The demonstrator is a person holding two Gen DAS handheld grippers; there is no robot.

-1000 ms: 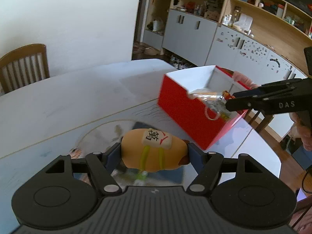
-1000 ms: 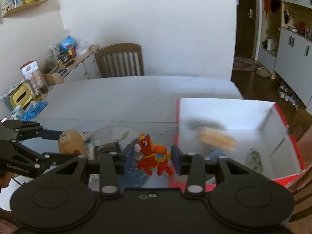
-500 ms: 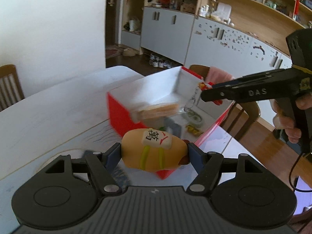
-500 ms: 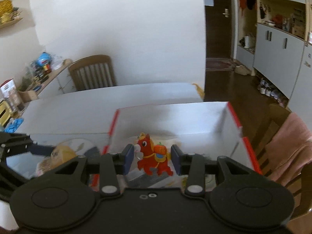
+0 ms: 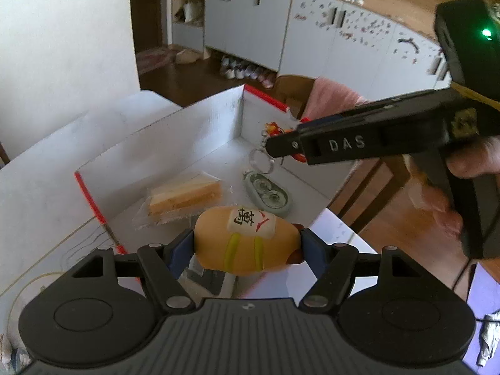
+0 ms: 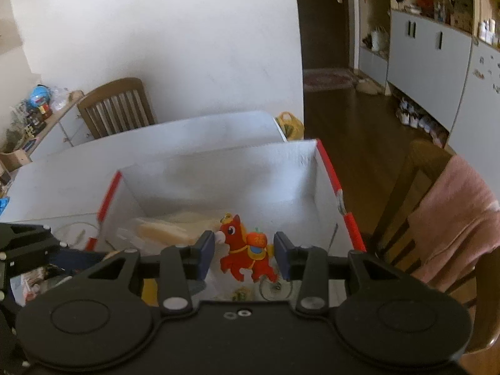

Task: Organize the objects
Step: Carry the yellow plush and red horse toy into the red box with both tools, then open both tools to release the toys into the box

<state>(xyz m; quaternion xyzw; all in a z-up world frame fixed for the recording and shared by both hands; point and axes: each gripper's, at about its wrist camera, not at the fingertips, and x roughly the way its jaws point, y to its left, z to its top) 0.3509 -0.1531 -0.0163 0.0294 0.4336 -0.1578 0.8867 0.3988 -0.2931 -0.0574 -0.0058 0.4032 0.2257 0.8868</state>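
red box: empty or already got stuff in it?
Not empty. The red box holds a wrapped sandwich and a pale green case.

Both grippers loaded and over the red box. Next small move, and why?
Probably open the right gripper and drop the red horse keychain. It hangs over the open red box, above bare floor beside the wrapped sandwich and the pale green case. The left gripper, shut on the tan plush toy, sits nearer the box's front edge, so it likely releases afterward.
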